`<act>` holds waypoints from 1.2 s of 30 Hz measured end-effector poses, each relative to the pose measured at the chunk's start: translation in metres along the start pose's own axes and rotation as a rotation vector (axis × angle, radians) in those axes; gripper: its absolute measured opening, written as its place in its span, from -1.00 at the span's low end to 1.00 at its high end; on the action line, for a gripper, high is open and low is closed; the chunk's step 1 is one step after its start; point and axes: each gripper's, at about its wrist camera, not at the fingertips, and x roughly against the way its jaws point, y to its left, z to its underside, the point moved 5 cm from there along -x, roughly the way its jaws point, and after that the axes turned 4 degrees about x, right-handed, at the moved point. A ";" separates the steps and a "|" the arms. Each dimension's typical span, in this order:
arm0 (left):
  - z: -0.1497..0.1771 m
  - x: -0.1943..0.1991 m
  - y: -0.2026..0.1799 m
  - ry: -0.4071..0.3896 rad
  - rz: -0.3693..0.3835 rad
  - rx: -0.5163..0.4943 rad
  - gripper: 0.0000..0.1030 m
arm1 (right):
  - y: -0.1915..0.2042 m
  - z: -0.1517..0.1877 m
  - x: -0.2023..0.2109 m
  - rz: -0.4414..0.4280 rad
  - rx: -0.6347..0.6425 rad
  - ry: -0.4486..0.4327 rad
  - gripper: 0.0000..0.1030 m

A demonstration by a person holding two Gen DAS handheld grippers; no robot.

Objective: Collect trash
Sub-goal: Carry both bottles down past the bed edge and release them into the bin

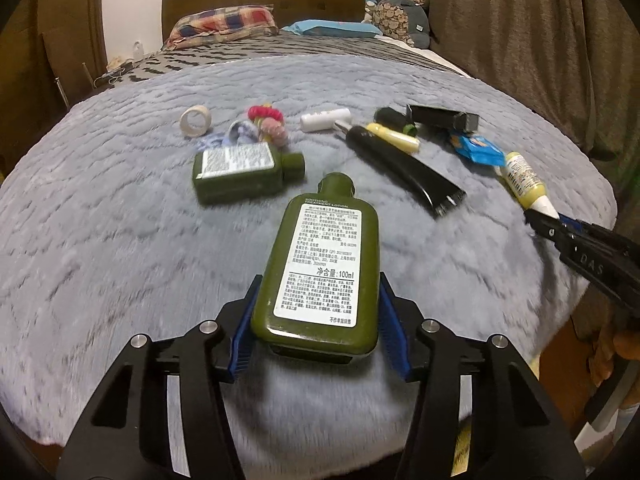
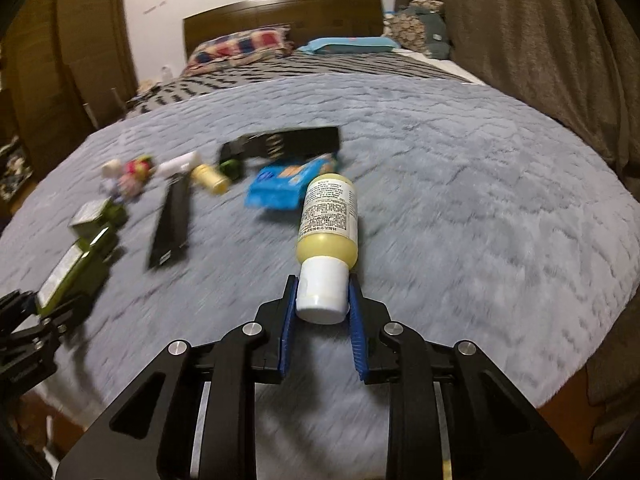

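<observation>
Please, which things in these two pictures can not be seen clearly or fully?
- Left wrist view: yellow bottle, cap hidden inside the right claw.
- Left wrist view: blue packet, print too small.
- Right wrist view: two green bottles, labels blurred by motion.
- Right wrist view: left claw, cut off by the picture's left edge.

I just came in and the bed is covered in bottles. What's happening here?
A person is clearing clutter off the grey blanket with two handheld grippers. The left gripper is clamped on a green lotion bottle; the right gripper grips a yellow bottle by its white cap. Other items lie untouched.
</observation>
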 end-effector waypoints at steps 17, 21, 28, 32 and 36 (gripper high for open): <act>0.065 0.108 -0.011 -0.106 -0.032 0.006 -0.05 | 0.057 0.058 0.109 -0.181 0.105 -0.072 -0.52; 0.085 0.111 -0.019 -0.086 -0.022 -0.016 -0.05 | 0.064 0.083 0.115 -0.213 0.112 -0.006 -0.52; 0.126 0.094 -0.033 0.005 0.006 -0.036 -0.05 | 0.074 0.125 0.097 -0.234 0.119 0.115 -0.52; 0.153 0.072 -0.032 0.098 0.013 -0.025 -0.05 | 0.077 0.147 0.083 -0.229 0.126 0.173 -0.52; 0.178 0.049 -0.028 0.186 0.025 -0.010 -0.05 | 0.082 0.169 0.063 -0.220 0.145 0.240 -0.52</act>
